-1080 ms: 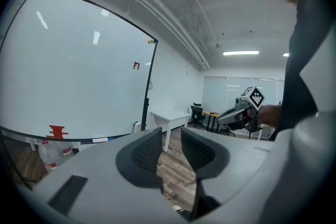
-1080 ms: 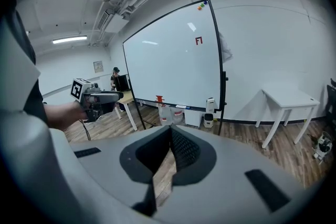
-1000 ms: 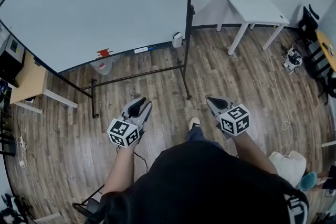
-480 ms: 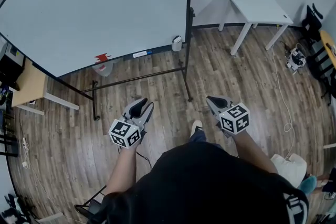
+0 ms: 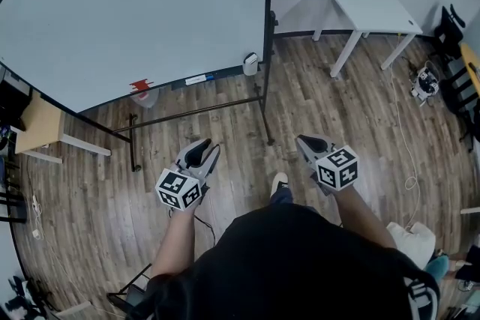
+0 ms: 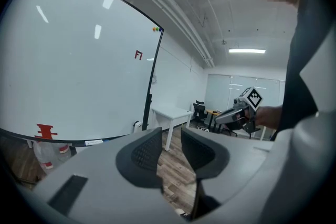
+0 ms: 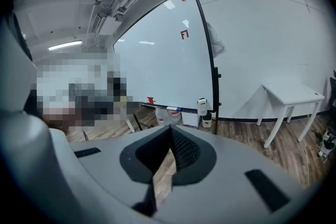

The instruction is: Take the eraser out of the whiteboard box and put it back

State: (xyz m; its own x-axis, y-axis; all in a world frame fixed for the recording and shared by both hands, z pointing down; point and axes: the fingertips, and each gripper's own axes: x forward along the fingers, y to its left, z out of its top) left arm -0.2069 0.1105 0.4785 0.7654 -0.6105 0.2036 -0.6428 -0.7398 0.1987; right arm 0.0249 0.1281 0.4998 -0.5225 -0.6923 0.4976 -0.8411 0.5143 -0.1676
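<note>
left claw (image 6: 170,135) narrowly parted, right claw (image 7: 170,128) closed, both empty, held low: small white whiteboard box (image 5: 250,62) sits well apart, likely beyond reach. eraser too small to tell.

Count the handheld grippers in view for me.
2. The left gripper is over the wood floor, lower left of the head view, jaws slightly apart; the right gripper is beside it at right, jaws together. Neither holds anything.

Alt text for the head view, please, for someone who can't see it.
From above, a person on a wood floor holds an empty left gripper and right gripper pointed toward a whiteboard on a stand. A white table stands to its right.
</note>
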